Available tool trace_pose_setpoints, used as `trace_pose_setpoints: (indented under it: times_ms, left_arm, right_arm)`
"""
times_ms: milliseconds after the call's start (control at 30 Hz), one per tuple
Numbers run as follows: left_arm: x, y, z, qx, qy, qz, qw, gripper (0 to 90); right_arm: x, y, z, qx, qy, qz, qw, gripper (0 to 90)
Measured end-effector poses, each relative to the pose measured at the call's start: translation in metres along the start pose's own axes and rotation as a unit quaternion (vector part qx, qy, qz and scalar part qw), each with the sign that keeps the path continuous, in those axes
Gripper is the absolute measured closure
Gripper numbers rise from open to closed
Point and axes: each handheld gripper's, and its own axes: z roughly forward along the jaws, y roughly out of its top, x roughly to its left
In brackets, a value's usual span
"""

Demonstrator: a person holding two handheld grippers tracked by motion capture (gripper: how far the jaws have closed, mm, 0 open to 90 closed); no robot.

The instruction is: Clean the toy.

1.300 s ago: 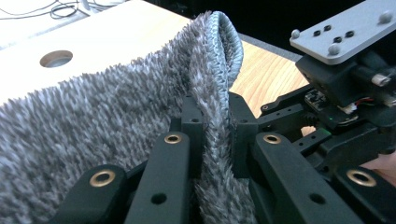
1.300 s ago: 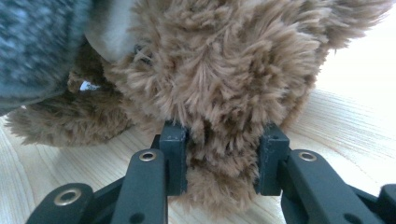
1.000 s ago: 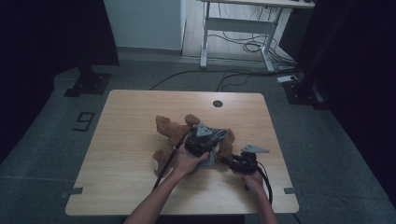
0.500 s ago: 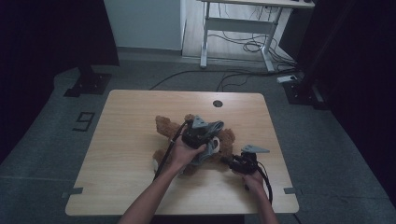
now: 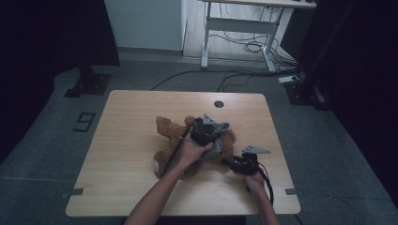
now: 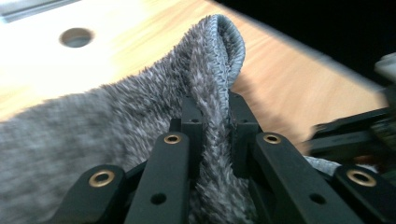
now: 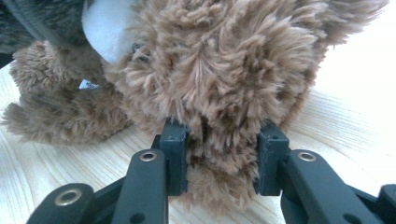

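Teddy bear lying flat, long axis diagonal

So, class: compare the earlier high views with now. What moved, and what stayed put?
The left claw, shut on the grey cloth, carried it away from the person, across the brown teddy bear. The right claw kept its grip on the bear, unmoved. The table is unchanged.
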Motion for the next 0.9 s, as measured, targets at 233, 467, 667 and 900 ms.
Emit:
trace_pose_setpoints:
  times_ms: [233, 467, 667, 900]
  left_arm:
    - [0.010, -0.010, -0.021, -0.014, 0.013, -0.008, 0.9998, 80.0]
    - [-0.022, 0.010, -0.027, -0.036, -0.032, 0.026, 0.9985, 80.1]
    - [-0.048, 0.005, -0.004, -0.005, -0.052, 0.048, 0.9975, 80.0]
    - [-0.044, -0.014, 0.002, 0.002, -0.067, 0.036, 0.9971, 80.2]
  right_arm:
    - [-0.001, 0.000, 0.000, -0.001, 0.005, 0.005, 1.0000, 63.3]
    - [-0.001, 0.000, -0.001, -0.001, 0.006, 0.008, 0.9999, 62.4]
    - [-0.002, 0.000, -0.001, 0.001, 0.007, 0.007, 0.9999, 62.1]
    - [-0.001, -0.001, 0.000, 0.007, 0.006, 0.005, 0.9999, 62.1]
